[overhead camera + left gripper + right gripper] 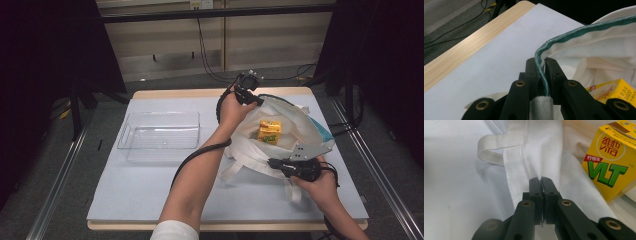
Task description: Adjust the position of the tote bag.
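So from my end I count one clear plastic bin (159,134) on the left side of the table (150,200), and there's nothing in it. Right of that is one white tote bag (295,125) with a green-trimmed rim, lying open on the right half. Inside it I can see two yellow drink cartons (269,131) sitting side by side, lemon tea by the label in the right gripper view (610,160).

Two grippers in play. My left gripper (252,98) is at the far edge of the bag, clamped onto the green rim (544,72). My right gripper (275,162) is at the near edge, jaws pinched tight on the white fabric (534,167). Together they hold the bag's mouth spread apart.
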Available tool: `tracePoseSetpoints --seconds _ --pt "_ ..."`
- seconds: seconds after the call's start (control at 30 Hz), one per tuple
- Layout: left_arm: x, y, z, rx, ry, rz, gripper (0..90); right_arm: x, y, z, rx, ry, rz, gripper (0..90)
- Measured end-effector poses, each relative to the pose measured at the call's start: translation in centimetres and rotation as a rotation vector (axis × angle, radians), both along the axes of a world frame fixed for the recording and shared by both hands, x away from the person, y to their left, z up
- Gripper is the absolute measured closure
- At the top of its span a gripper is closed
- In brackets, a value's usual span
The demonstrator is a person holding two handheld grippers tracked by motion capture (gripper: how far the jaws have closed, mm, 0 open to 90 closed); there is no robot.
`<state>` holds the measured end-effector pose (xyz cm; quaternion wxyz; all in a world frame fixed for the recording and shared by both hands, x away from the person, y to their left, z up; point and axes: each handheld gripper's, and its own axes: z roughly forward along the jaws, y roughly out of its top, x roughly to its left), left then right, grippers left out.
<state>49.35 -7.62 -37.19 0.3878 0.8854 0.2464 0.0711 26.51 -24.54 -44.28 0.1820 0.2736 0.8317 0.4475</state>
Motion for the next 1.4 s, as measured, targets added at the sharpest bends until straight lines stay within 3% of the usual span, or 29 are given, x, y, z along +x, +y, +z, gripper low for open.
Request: tracePoseSetpoints --seconds 0.43,0.97,1.1,1.4 --pt "0.3 -0.1 -0.5 -0.005 -0.001 0.014 81.3 -0.1 0.0 -0.2 0.0 0.001 -0.003 87.6" --pt "1.0 -0.3 -1.6 0.035 0.0 0.025 81.2 -0.1 -0.1 -0.5 -0.009 0.007 0.009 87.6" --pt "1.1 -0.3 -1.7 0.027 0.001 0.025 81.1 -0.1 0.0 -0.5 -0.01 0.008 0.005 87.4" --pt "0.8 -0.1 -1.4 0.023 0.003 0.019 81.2 -0.3 -0.1 0.5 -0.008 0.001 -0.015 77.0"
